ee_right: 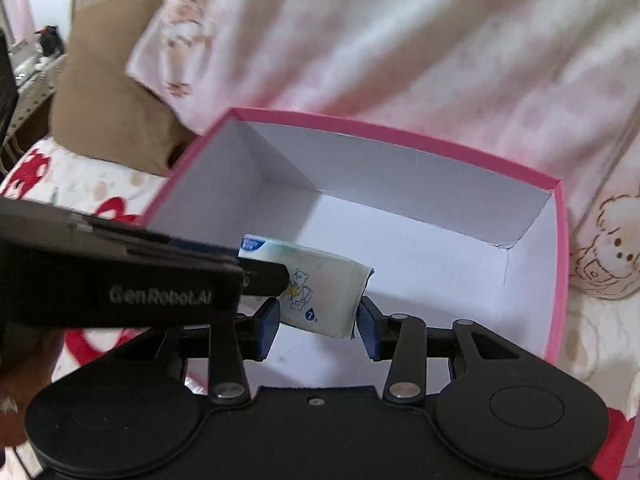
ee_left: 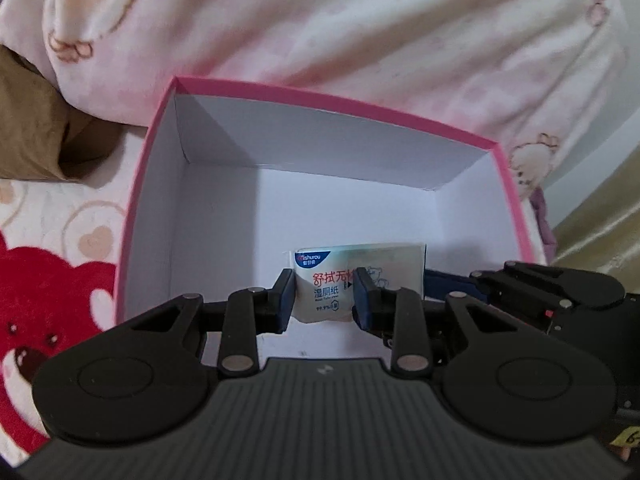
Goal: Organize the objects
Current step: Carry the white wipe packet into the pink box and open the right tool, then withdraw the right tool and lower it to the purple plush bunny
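Soft pink bedding [ee_left: 360,32] filled the frame's top, a brown cushion [ee_left: 28,120] at upper left. Centre, a pink-rimmed cardboard box [ee_left: 168,184] stood open. Low centre, the left gripper [ee_left: 322,298] and right gripper [ee_right: 318,320] both clamped the glossy wipes packet [ee_left: 320,280] over its white floor.

Soft dim indoor light; motion blur on bedding [ee_left: 360,40]; fisheye bending edges; box [ee_left: 320,92] interior shadowed.

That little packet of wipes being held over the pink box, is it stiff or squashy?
Probably squashy: the wipes packet dents where the left tool pinches it. Likely light, since it hangs without sagging. Its glossy wrapper may be a bit slippery.
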